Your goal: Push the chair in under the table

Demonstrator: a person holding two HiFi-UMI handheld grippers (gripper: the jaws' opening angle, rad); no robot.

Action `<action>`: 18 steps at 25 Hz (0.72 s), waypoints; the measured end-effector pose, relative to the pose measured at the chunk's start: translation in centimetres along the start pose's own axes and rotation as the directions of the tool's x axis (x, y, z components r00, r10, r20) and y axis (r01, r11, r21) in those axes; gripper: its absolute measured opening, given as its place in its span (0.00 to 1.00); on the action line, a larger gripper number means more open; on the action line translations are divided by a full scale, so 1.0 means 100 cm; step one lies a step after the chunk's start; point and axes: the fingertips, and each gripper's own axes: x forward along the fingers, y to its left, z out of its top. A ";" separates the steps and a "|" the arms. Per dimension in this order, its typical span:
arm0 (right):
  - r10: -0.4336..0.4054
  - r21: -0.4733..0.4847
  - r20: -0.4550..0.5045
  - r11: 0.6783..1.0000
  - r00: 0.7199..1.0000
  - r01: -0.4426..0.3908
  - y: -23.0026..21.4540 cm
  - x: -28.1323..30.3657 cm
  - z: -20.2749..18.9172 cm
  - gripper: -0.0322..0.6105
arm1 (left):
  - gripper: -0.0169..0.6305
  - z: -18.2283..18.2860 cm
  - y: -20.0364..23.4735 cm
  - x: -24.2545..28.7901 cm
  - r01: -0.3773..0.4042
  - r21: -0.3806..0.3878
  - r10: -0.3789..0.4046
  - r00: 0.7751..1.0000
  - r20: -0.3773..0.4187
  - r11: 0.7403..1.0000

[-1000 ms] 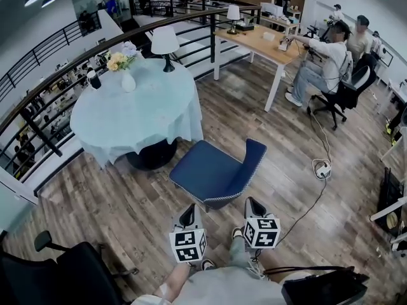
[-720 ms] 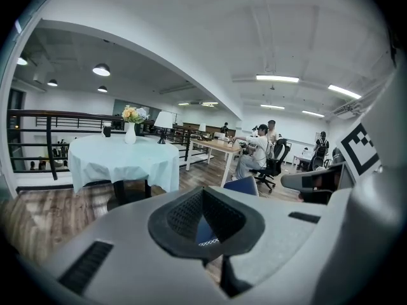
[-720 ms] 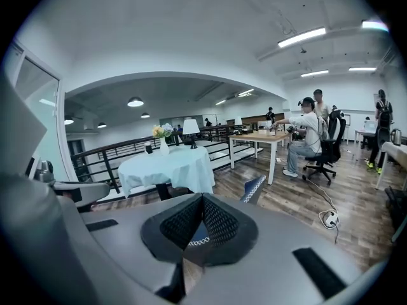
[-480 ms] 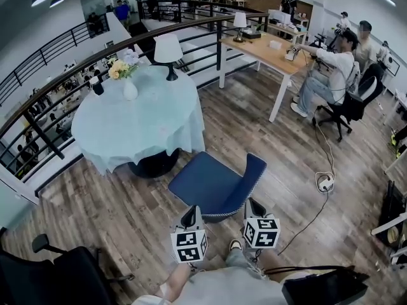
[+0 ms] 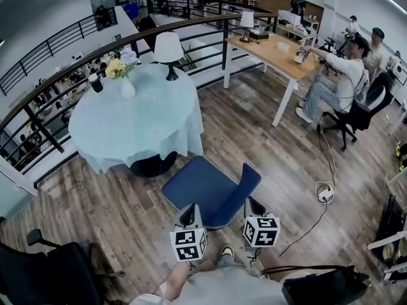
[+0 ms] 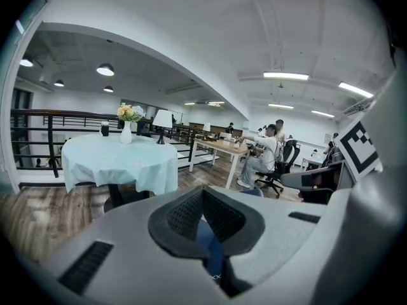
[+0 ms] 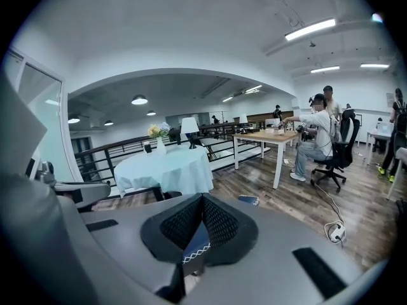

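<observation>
A blue chair [image 5: 203, 188] stands on the wood floor [image 5: 121, 218] just short of a round table [image 5: 137, 122] draped in a pale cloth [image 5: 188, 129]. Its seat is turned at an angle to the table and is not yet under it. The left gripper [image 5: 188, 216] and right gripper [image 5: 253, 206] sit at the chair's near edge. Each has its fingers [image 6: 184, 218] together with nothing clamped between them, and both gripper views show blue fabric with white zigzag trim just beyond the tips.

The likely trouble lies in that angle. An uneven shove from two narrow tips could swing the chair sideways rather than send it straight in, or the tips could slide off the padded edge. Pushed too far, the seat could strike the dark pedestal [image 5: 150, 165] or snag the hanging cloth, jolting the vase of flowers [image 5: 127, 89] and the lamp [image 5: 168, 48] on top.
</observation>
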 end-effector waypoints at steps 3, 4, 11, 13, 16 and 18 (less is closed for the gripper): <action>0.027 -0.003 -0.017 1.000 0.999 -0.027 -0.013 0.011 0.000 0.08 | 0.03 -0.004 -0.007 0.011 -0.026 -0.008 0.026 1.000 -0.014 1.000; 0.038 -0.005 -0.022 0.999 0.999 -0.038 -0.017 0.014 0.001 0.08 | 0.03 -0.004 -0.010 0.015 -0.036 -0.010 0.036 0.999 -0.018 0.999; 0.118 -0.033 -0.036 0.992 0.992 -0.119 -0.038 0.041 0.017 0.08 | 0.03 -0.001 -0.021 0.035 -0.111 -0.023 0.110 0.994 -0.027 0.994; 0.133 -0.046 -0.042 0.990 0.990 -0.135 -0.042 0.048 0.019 0.08 | 0.03 0.001 -0.021 0.040 -0.132 -0.029 0.131 0.991 -0.027 0.991; 0.136 -0.045 -0.059 0.989 0.989 -0.139 -0.050 0.060 0.019 0.08 | 0.03 0.002 -0.018 0.046 -0.153 -0.039 0.152 0.988 -0.027 0.987; 0.134 -0.035 -0.067 0.990 0.989 -0.136 -0.051 0.066 0.017 0.08 | 0.03 -0.001 -0.016 0.049 -0.157 -0.038 0.156 0.987 -0.037 0.987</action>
